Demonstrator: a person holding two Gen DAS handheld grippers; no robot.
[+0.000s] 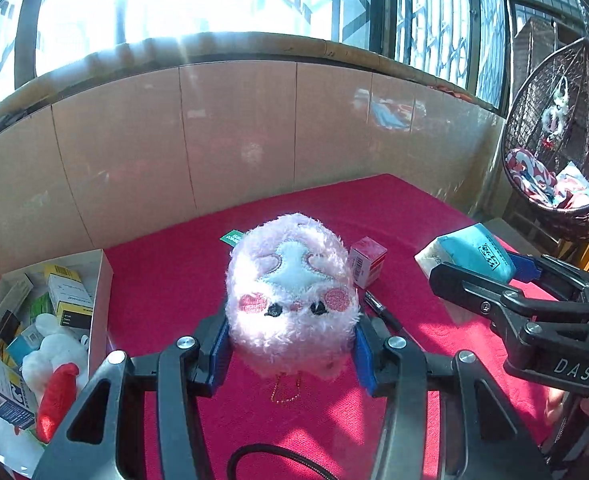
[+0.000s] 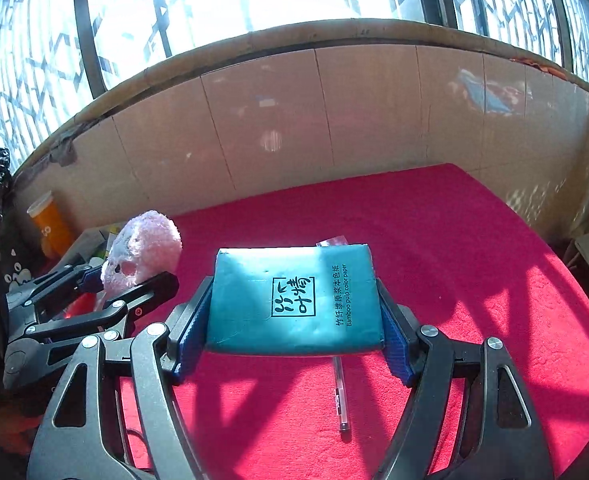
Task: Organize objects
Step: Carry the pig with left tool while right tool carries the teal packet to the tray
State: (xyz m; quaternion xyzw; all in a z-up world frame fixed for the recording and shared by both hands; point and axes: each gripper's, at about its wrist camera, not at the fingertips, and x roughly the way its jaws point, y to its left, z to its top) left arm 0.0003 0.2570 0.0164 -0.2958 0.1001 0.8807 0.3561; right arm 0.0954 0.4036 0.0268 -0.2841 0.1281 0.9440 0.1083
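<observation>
Left jaws [image 1: 290, 354] clamp my pink plush [image 1: 292, 296]; right jaws [image 2: 294, 336] grip the teal tissue pack [image 2: 294, 300] widthwise. White box [image 1: 98, 280] sits far left, nearer my left hand.

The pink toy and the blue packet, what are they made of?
The pink toy looks like soft plush: long fuzzy fibres, with stitched cheeks and eyes. The blue packet seems to be tissues in thin plastic film: it shines, wrinkles slightly, and its print says bamboo pulp paper. The tablecloth under them looks like red towel-like fabric, matte and nubbly.
</observation>
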